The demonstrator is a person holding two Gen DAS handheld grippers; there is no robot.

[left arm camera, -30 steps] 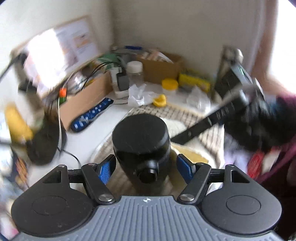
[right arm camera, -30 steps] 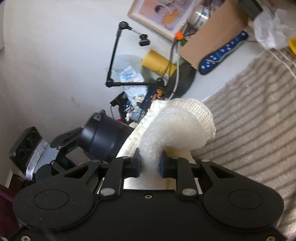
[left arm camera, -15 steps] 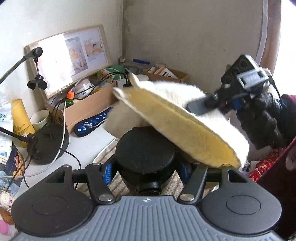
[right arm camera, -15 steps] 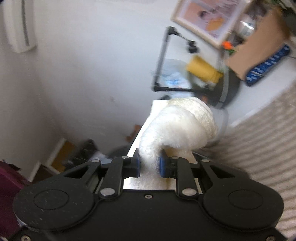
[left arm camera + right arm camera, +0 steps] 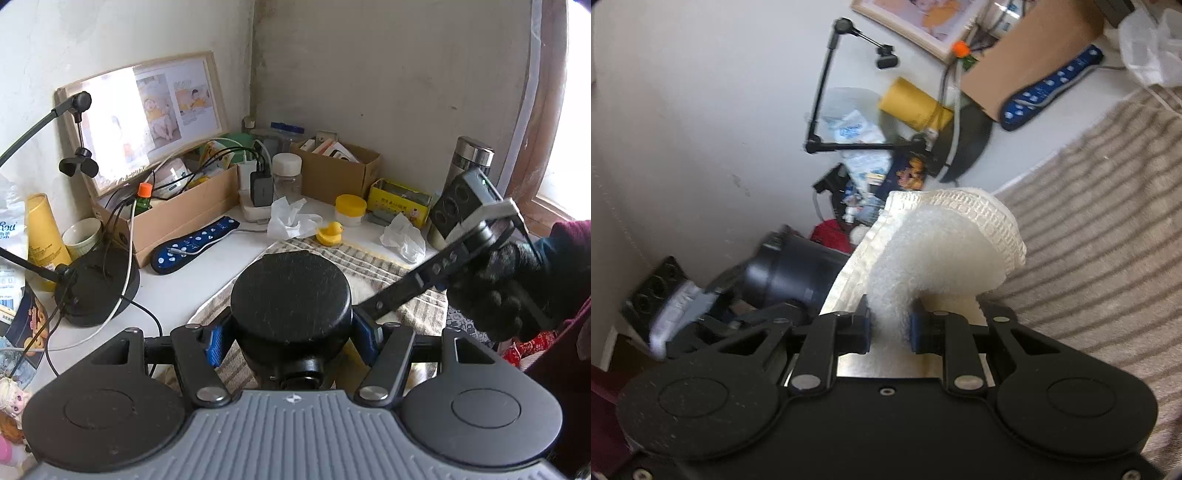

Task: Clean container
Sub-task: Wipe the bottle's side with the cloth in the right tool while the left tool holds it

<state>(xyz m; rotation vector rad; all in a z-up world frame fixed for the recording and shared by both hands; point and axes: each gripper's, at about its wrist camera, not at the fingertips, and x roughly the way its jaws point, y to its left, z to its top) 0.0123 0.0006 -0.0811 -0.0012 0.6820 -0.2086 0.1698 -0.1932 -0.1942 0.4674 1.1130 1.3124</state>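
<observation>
The left claw (image 5: 291,339) is pinching the black container (image 5: 291,295) by its sides, holding it just above the striped towel (image 5: 373,264) on the counter (image 5: 177,284). To its right, the right claw (image 5: 889,326) is clamping a folded white cleaning pad (image 5: 945,251). The wiping should go best by keeping the container steady while pressing the pad's fluffy face flat against it.

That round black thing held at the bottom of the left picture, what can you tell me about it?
It is a black container, cylindrical, with a flat, scuffed matte end facing the camera and a small round knob on the near side. It looks like plastic. The left gripper is shut on it, its blue pads pressing both sides, above the striped cloth. The right view shows it from the side.
</observation>
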